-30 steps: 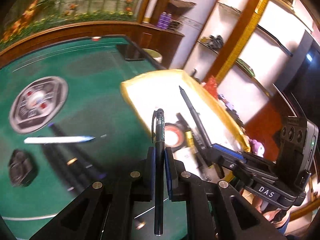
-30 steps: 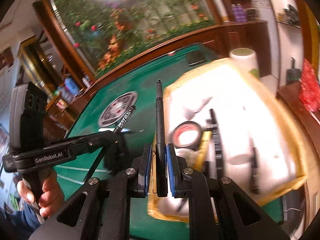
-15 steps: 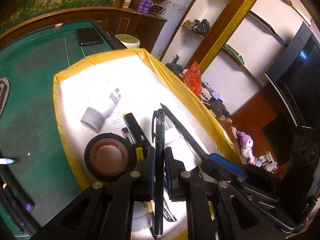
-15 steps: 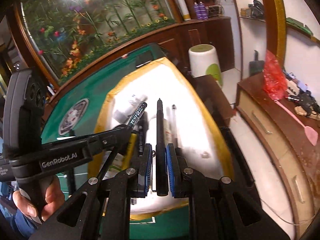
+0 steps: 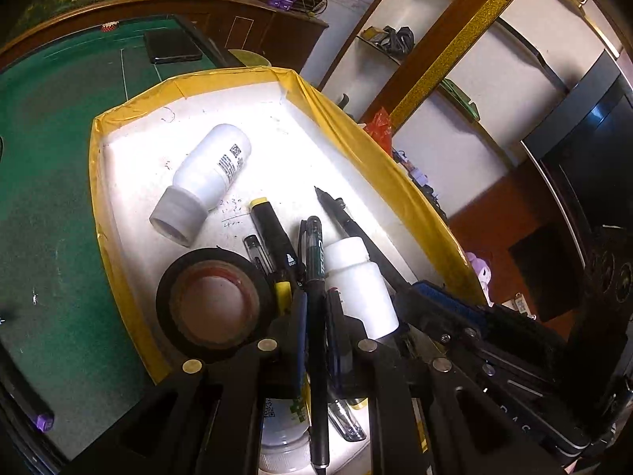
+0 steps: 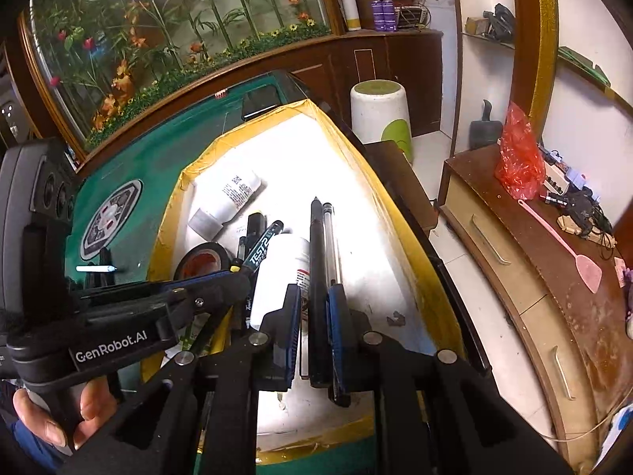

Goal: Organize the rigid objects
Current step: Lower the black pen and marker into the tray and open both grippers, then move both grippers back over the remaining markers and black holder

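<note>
Both grippers hover over a white tray with a yellow taped rim (image 5: 118, 217) on the green table. My left gripper (image 5: 316, 304) is shut on a dark green-black pen (image 5: 314, 245) that points into the tray. My right gripper (image 6: 314, 308) is shut on a slim black pen (image 6: 316, 245), just right of the left one. In the tray lie a white bottle on its side (image 5: 209, 174), a black tape roll (image 5: 213, 301), a second white bottle (image 5: 360, 277), a yellow-capped black marker (image 5: 273, 233) and a clear pen (image 6: 330, 237).
A white pen (image 6: 95, 268) and a purple-tipped marker (image 5: 39, 419) lie on the green felt left of the tray. A black phone (image 5: 172, 47) sits at the far table edge. A white stool (image 6: 379, 114) and a wooden cabinet (image 6: 534, 257) stand to the right.
Both grippers have moved from above the green felt to above the tray and tipped further down, each still holding its pen. The tray's contents now fill the views.
</note>
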The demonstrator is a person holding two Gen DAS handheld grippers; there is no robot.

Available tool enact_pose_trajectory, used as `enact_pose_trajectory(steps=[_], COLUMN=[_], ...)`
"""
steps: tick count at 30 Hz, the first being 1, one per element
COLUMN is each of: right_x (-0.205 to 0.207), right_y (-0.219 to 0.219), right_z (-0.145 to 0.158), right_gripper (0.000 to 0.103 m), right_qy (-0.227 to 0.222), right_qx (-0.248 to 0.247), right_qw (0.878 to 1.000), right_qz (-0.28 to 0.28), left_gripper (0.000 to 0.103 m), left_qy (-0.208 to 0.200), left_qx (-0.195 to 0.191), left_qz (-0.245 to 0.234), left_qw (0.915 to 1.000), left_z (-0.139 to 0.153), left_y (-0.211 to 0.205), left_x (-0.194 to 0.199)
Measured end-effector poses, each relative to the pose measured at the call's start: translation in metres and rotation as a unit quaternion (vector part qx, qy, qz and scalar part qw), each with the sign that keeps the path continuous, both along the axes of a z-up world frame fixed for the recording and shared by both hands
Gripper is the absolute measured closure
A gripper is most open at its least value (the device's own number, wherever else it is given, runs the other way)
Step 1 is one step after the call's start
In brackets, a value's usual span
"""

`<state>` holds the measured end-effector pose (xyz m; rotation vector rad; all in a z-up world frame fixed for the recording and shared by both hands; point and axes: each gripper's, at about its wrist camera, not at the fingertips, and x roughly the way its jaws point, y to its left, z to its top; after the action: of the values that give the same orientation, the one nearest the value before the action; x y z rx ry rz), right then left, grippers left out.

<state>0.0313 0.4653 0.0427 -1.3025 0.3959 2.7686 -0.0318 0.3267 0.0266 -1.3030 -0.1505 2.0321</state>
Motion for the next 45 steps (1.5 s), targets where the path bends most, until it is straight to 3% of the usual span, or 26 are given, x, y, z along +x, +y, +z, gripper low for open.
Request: enact_pose_trajectory(steps=[8,13,17,18,20,22,24,29,31,35,40,45], right_x=[-0.005,-0.005,-0.001,0.001,0.007,0.015,0.026,0.047,0.051,0.048,0.036,0.025], right_y=[-0.005,-0.004,-0.007,-0.008,-0.008,-0.007,-0.011,-0.019,-0.021,-0.031,-0.064,-0.105], right_z=[-0.001,-0.004,0.001,0.004,0.013,0.023,0.033,0.049,0.051,0.054,0.055,0.044], right_gripper=[0.089,0.089,0.087,0.087,0.083,0.065,0.059,0.057,0.057,0.057,0.057,0.056], right_qy=[-0.013,-0.014,-0.015,-0.013,-0.006,0.004,0.019,0.050,0.054,0.060,0.067,0.054], right_qx=[0.022,0.028,0.037,0.045,0.057,0.057,0.064,0.067,0.063,0.049,0.027,0.002], right_qw=[1.000,0.999,0.999,0.999,0.998,0.998,0.998,0.996,0.996,0.997,0.996,0.991], right_qz=[0.000,-0.004,0.000,-0.004,-0.012,-0.018,-0.021,-0.016,-0.014,-0.002,0.053,0.120], left_gripper=[0.094,0.084,0.057,0.043,0.029,0.025,0.025,0.025,0.025,0.025,0.024,0.003], left_qy=[-0.013,-0.009,0.014,0.021,0.035,0.032,0.028,0.055,0.070,0.061,0.087,0.109], left_qx=[0.010,0.011,0.012,0.009,0.016,0.035,0.043,0.051,0.052,0.064,0.032,-0.003], left_qz=[-0.001,-0.004,-0.012,-0.006,0.011,0.019,0.025,0.035,0.038,0.049,0.087,0.170], left_qw=[0.9999,0.9999,0.9998,0.9997,0.9992,0.9987,0.9984,0.9966,0.9955,0.9948,0.9919,0.9794], left_z=[-0.004,-0.001,0.009,0.011,0.016,0.020,0.021,0.036,0.043,0.050,0.060,0.064], left_y=[-0.006,-0.005,-0.004,-0.006,-0.012,-0.018,-0.023,-0.039,-0.053,-0.087,-0.153,-0.237], left_x=[-0.002,0.001,0.009,0.009,0.008,0.006,0.005,0.015,0.023,0.032,0.049,0.060])
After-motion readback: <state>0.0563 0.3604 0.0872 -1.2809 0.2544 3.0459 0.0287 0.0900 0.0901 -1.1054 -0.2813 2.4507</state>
